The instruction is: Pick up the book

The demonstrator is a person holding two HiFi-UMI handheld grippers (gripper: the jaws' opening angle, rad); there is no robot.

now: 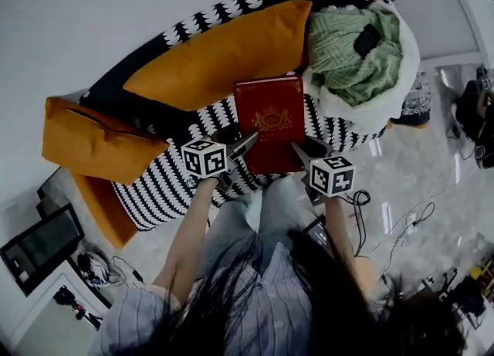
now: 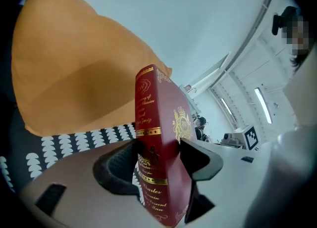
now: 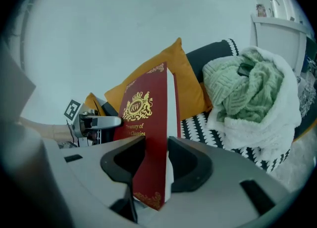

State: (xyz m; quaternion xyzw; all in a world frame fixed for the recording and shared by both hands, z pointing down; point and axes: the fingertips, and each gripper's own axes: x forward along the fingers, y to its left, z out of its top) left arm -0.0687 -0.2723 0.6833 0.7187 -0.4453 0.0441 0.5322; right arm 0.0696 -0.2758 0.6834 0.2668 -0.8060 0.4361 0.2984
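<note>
A red hardback book [image 1: 270, 121] with a gold crest is held above the black-and-white patterned sofa [image 1: 158, 183], one gripper on each side. My left gripper [image 1: 245, 146] is shut on its spine edge; in the left gripper view the book [image 2: 158, 123] stands upright between the pads [image 2: 119, 170]. My right gripper [image 1: 301, 152] is shut on the opposite, page-side edge. In the right gripper view the cover [image 3: 143, 118] fills the gap between the jaws, at the gripper [image 3: 153, 160].
Two orange cushions [image 1: 224, 53] [image 1: 93, 142] lie on the sofa behind and left of the book. A green knit blanket on white fleece [image 1: 355, 49] is heaped at the right end. Cables [image 1: 401, 223] trail over the pale floor; a dark screen [image 1: 42, 242] sits lower left.
</note>
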